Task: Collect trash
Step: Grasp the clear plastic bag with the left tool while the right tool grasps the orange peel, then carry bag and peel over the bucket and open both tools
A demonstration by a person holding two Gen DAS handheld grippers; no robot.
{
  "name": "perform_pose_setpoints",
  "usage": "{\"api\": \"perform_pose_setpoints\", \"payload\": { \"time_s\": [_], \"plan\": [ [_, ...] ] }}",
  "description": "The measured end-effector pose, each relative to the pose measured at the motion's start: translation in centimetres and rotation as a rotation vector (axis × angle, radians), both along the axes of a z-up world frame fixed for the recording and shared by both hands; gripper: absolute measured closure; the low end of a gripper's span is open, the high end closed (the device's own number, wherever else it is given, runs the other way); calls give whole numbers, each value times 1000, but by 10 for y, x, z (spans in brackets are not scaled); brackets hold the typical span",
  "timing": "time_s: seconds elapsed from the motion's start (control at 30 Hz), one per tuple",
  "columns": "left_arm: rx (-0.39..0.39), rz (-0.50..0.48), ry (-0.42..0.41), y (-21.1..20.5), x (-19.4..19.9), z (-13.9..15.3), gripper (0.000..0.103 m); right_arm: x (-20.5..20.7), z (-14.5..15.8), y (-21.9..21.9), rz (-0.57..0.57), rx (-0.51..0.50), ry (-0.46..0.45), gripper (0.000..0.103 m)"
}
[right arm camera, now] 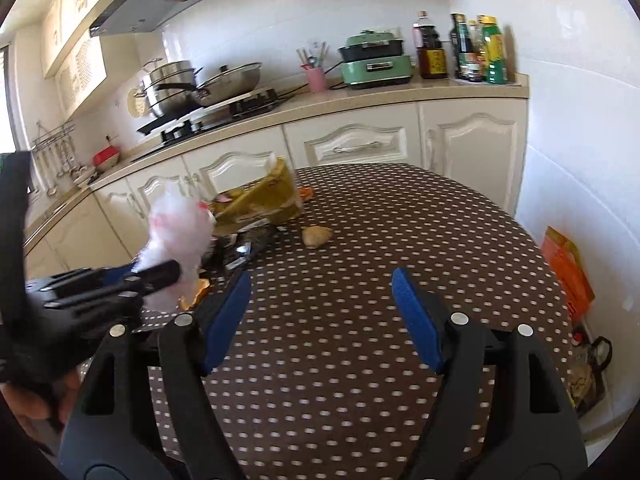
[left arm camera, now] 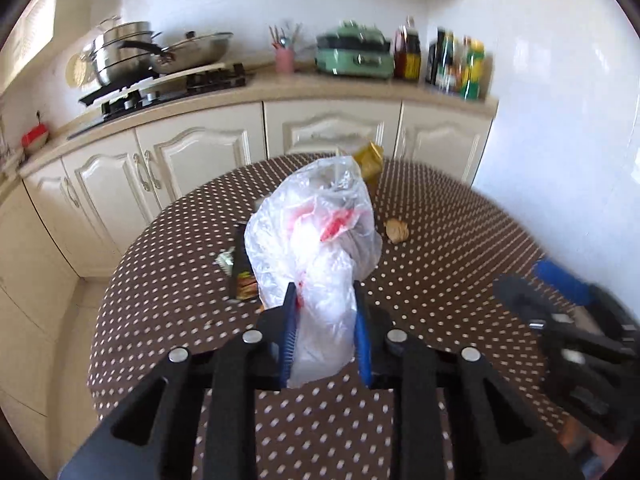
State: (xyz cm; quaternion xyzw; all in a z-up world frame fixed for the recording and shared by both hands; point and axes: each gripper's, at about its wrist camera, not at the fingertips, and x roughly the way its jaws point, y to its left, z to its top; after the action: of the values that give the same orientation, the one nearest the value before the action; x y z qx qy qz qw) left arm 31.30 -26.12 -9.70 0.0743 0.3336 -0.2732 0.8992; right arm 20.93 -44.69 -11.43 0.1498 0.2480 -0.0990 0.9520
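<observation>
A clear plastic bag (left arm camera: 316, 220) with red print stands up off the brown polka-dot table (left arm camera: 440, 288). My left gripper (left arm camera: 324, 286) is shut on the bag's lower part, both blue pads pressing it. In the right wrist view the bag (right arm camera: 176, 224) and left gripper (right arm camera: 156, 274) show at the left. My right gripper (right arm camera: 320, 276) is open over bare tablecloth with nothing between its fingers. Loose trash lies beyond: a yellow-gold packet (left arm camera: 370, 160), a crumpled tan lump (left arm camera: 396, 232), a dark wrapper (left arm camera: 242, 272) and a small pale wrapper (left arm camera: 226, 260).
Cream cabinets (right arm camera: 352, 144) and a counter run behind the table, with stacked pots (right arm camera: 176, 84) on a stove, a green appliance (right arm camera: 376, 64) and bottles (right arm camera: 480, 48). An orange box (right arm camera: 568, 276) and a dark bag (right arm camera: 592, 364) sit on the floor to the table's right.
</observation>
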Motion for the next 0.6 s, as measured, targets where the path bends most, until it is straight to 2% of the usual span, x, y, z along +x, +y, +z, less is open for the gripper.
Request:
{"api": "perform_pose_setpoints", "payload": {
  "time_s": [0.13,0.27,0.43,0.6],
  "plan": [
    [-69,65,-26,42,-3,13,79,23,3,26,71,-32,49,29],
    [-33,195,-59,79,6,11,79,53,-3,56,156,-52,126,29],
    [9,312,-40,114,26,-5,79,92,-16,98,236,-88,215,29],
    [4,344,-25,138,35,-15,79,126,-33,129,264,-163,313,29]
  ]
}}
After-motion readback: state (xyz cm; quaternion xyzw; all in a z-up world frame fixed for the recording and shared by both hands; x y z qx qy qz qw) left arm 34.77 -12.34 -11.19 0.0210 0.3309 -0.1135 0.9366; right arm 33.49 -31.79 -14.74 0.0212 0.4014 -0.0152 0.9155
